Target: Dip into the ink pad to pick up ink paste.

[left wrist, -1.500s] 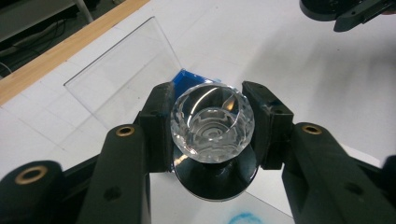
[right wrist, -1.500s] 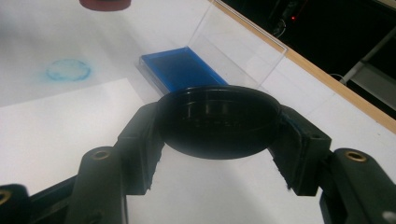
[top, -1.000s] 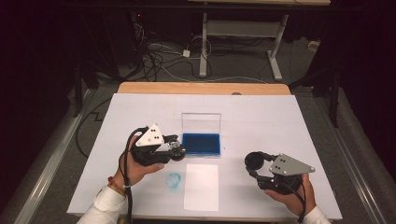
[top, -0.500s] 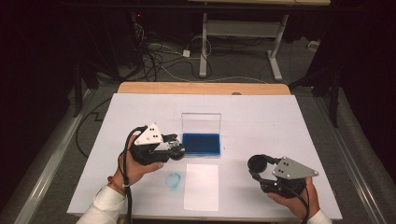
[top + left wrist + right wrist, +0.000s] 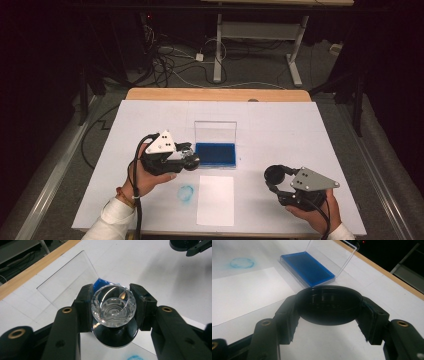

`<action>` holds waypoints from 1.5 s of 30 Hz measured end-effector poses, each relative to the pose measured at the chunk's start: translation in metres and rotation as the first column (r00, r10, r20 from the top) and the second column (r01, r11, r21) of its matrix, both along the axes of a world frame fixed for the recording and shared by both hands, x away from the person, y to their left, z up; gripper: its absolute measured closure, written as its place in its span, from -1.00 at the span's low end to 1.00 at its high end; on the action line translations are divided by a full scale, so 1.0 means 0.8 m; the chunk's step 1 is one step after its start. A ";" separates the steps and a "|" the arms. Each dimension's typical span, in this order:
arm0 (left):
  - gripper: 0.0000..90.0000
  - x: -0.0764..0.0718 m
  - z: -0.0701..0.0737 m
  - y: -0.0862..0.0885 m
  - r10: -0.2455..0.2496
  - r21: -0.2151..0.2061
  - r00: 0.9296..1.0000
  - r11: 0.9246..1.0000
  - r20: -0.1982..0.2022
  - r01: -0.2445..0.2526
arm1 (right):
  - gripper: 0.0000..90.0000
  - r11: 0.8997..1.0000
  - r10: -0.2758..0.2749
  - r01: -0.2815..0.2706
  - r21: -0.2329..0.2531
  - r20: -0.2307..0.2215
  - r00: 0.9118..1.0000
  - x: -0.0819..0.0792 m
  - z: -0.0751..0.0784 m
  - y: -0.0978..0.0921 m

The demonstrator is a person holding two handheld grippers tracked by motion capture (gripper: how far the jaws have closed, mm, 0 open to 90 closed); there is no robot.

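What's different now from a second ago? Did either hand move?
The left gripper, shut on the crystal-topped stamp, slid slightly toward the blue ink pad. The right gripper, shut on the black round cap, drew back toward the table's near edge. Ink pad, white paper and blue smudge stayed put.

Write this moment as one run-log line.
left gripper: shut on crystal-handled stamp | right gripper: shut on black cap | ink pad: open

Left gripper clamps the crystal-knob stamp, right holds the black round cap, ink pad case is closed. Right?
Not quite: the ink pad case is open, its clear lid upright behind the blue pad, as the high view shows. Left gripper does clamp the crystal-knob stamp; right gripper holds the black round cap.
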State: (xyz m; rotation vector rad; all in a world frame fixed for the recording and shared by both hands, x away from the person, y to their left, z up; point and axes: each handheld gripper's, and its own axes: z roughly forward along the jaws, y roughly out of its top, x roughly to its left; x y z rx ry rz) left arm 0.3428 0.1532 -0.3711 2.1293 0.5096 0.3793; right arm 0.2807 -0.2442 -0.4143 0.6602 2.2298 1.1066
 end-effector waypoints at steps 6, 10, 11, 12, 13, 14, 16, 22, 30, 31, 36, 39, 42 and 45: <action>0.23 0.010 0.016 -0.003 -0.004 0.009 1.000 1.000 -0.004 0.004 | -0.13 1.000 -0.006 0.006 -0.002 -0.007 1.000 0.001 -0.002 -0.004; 0.23 0.017 0.031 -0.007 -0.004 0.032 1.000 0.999 -0.007 0.004 | -0.13 1.000 -0.018 0.018 0.010 -0.001 1.000 0.001 0.002 -0.007; 0.23 0.019 0.034 -0.010 -0.005 0.041 1.000 0.999 -0.004 0.005 | -0.13 1.000 -0.016 0.016 0.009 0.003 1.000 0.001 0.003 -0.007; 0.23 0.020 0.036 -0.011 -0.008 0.056 1.000 0.998 -0.002 0.008 | -0.13 1.000 -0.017 0.017 0.009 0.006 1.000 0.001 0.004 -0.007; 0.23 0.021 0.038 -0.014 -0.007 0.067 1.000 0.998 -0.002 0.007 | -0.13 1.000 -0.019 0.019 0.009 0.007 1.000 0.001 0.004 -0.007; 0.23 0.023 0.039 -0.016 -0.008 0.077 1.000 0.997 -0.003 0.009 | -0.13 1.000 -0.020 0.020 0.009 0.007 1.000 0.001 0.004 -0.008; 0.23 0.028 0.039 -0.020 -0.007 0.087 1.000 0.996 -0.008 0.008 | -0.13 1.000 -0.023 0.023 0.009 0.003 1.000 0.001 0.004 -0.009; 0.23 0.050 0.031 -0.027 0.023 0.116 0.999 0.993 -0.035 -0.018 | -0.13 1.000 -0.023 0.023 0.004 0.002 1.000 0.000 0.004 -0.010; 0.22 0.070 0.018 -0.037 0.038 0.086 0.996 0.996 -0.076 -0.032 | -0.13 1.000 -0.027 0.027 -0.001 -0.006 1.000 0.001 0.002 -0.011; 0.23 0.072 0.016 -0.039 0.038 0.086 0.996 0.996 -0.079 -0.031 | -0.13 1.000 -0.029 0.029 -0.003 -0.008 1.000 0.001 0.002 -0.011; 0.22 0.081 0.005 -0.049 0.041 0.081 0.995 0.996 -0.096 -0.034 | -0.13 0.999 -0.031 0.031 -0.009 -0.015 0.999 0.001 0.000 -0.011; 0.22 0.089 -0.009 -0.054 0.049 0.065 0.992 0.997 -0.118 -0.042 | -0.13 0.999 -0.027 0.027 -0.018 -0.020 0.999 0.001 -0.002 -0.010; 0.23 0.095 -0.025 -0.058 0.057 0.067 0.989 0.997 -0.133 -0.048 | -0.13 0.999 -0.025 0.025 -0.030 -0.024 0.999 0.001 -0.004 -0.007; 0.22 0.101 -0.039 -0.058 0.067 0.041 0.986 0.997 -0.150 -0.062 | -0.13 0.999 -0.022 0.021 -0.039 -0.026 0.999 0.001 -0.006 -0.006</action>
